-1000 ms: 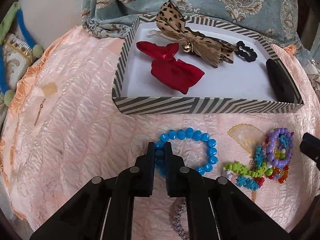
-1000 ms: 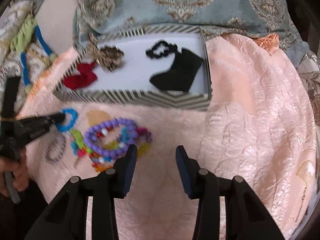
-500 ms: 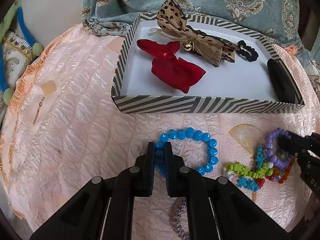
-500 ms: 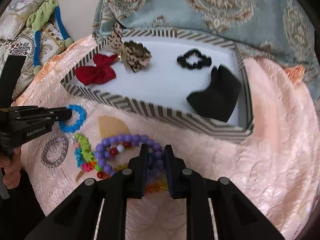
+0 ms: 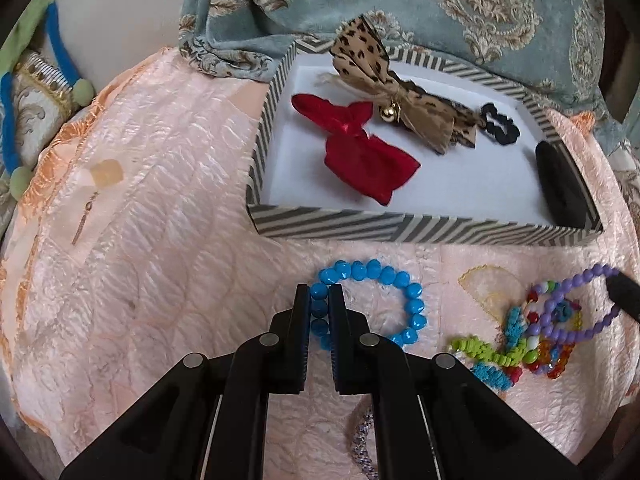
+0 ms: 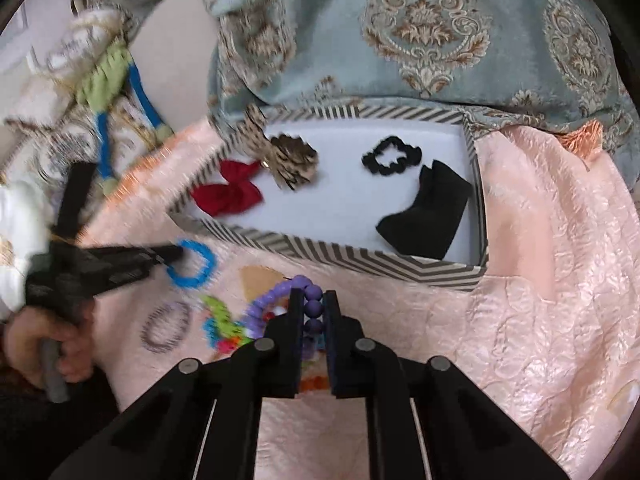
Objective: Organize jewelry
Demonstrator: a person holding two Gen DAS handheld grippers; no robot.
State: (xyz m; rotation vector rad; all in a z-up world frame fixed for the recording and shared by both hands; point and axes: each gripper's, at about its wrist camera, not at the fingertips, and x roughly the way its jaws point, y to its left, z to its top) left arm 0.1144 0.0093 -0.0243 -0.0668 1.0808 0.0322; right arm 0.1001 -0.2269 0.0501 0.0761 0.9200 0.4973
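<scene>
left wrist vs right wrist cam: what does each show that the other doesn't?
Left wrist only: the left hand-held gripper close up, shut on the blue bead bracelet, and a small earring lying on the pink quilt.

Right wrist only: the right hand-held gripper shut on the purple bead bracelet, and the person's hand around the left tool's grip.

Both: the striped tray with the red bow, leopard bow, black scrunchie, and the tangled colourful bracelets.
</scene>
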